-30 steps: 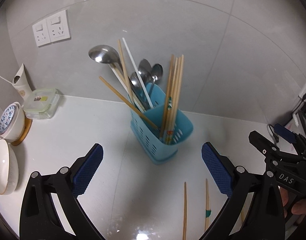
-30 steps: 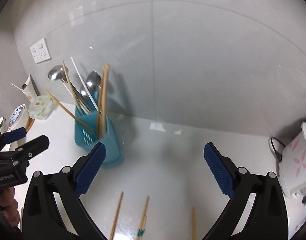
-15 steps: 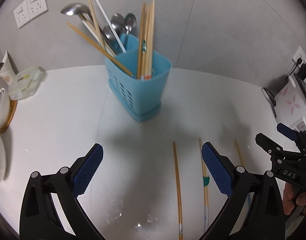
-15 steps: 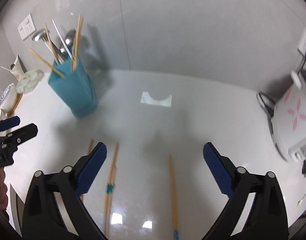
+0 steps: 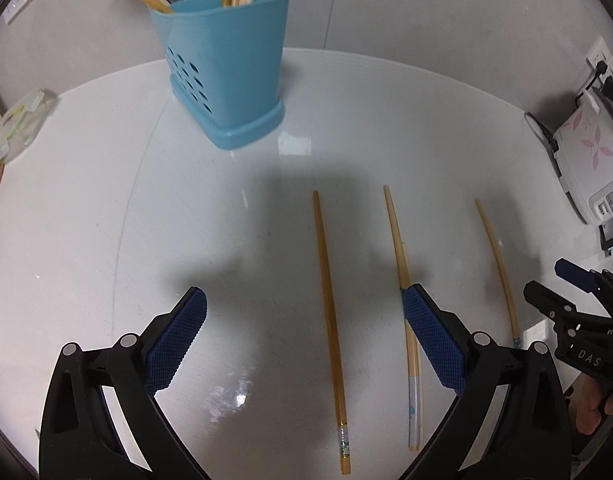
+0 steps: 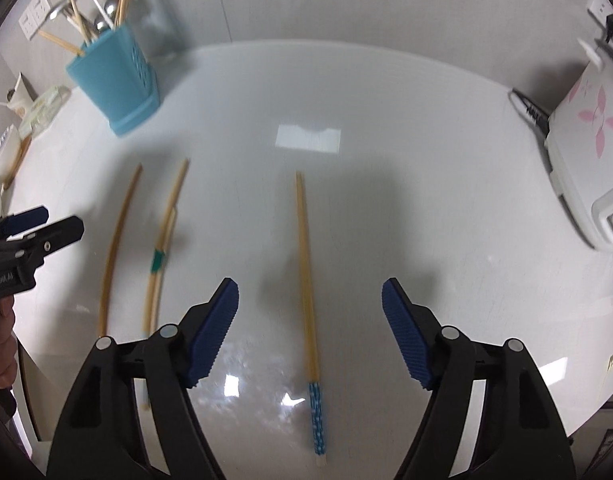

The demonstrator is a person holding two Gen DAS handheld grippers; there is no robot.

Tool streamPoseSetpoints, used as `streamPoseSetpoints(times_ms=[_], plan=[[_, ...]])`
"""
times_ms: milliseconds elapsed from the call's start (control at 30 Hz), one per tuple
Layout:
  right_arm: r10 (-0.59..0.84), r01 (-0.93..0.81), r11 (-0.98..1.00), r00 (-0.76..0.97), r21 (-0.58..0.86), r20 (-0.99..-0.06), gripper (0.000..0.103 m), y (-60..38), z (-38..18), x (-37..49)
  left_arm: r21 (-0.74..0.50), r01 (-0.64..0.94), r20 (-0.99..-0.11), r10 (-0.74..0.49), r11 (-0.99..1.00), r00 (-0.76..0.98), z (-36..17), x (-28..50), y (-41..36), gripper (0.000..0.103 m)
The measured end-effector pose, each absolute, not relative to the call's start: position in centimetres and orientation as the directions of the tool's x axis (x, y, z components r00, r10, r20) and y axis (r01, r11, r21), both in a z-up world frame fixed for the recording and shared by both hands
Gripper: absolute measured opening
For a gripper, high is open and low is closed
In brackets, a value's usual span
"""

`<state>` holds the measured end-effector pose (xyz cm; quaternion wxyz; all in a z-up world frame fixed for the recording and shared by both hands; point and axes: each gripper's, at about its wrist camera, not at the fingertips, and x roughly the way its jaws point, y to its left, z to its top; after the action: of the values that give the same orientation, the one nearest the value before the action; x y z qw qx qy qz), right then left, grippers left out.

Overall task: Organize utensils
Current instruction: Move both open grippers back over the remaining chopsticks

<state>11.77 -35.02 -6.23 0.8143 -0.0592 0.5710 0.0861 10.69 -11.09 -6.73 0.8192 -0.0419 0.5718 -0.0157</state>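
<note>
A blue utensil holder full of chopsticks and spoons stands at the back of the white counter. Several wooden chopsticks lie loose in front of it. My left gripper hangs open above an amber chopstick that lies between its jaws. Beside it is a pair bound by a green band, partly hidden by the right finger. My right gripper is over a chopstick with a blue patterned end. Its jaws are closing, and the pads are clear of the stick.
A white rice cooker with pink flowers and its cable stand at the right. A clear food box and bowls sit at the left edge. Wall sockets are behind the holder.
Both grippers have come down toward the counter and tilted downward. The loose chopsticks now lie between the jaws. The right jaws have narrowed.
</note>
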Motion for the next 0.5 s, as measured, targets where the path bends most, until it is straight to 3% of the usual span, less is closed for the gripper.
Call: streamPoseSetpoints(times_ms=[300, 500], plan=[[0.054, -0.22, 0.976, 0.258, -0.004, -0.965, 0.068, -34.5, -8.7, 11.4, -0.055, -0.029, -0.959, -0.045, 0.998, 0.279, -9.7, 10.7, -11.6, 0.096], [0.051, -0.207, 0.978, 0.201, 0.008, -0.978, 0.062, -34.5, -9.5, 12.0, -0.035, -0.015, -0.972, -0.031, 0.999, 0.233, -10.5, 11.0, -12.1, 0.093]])
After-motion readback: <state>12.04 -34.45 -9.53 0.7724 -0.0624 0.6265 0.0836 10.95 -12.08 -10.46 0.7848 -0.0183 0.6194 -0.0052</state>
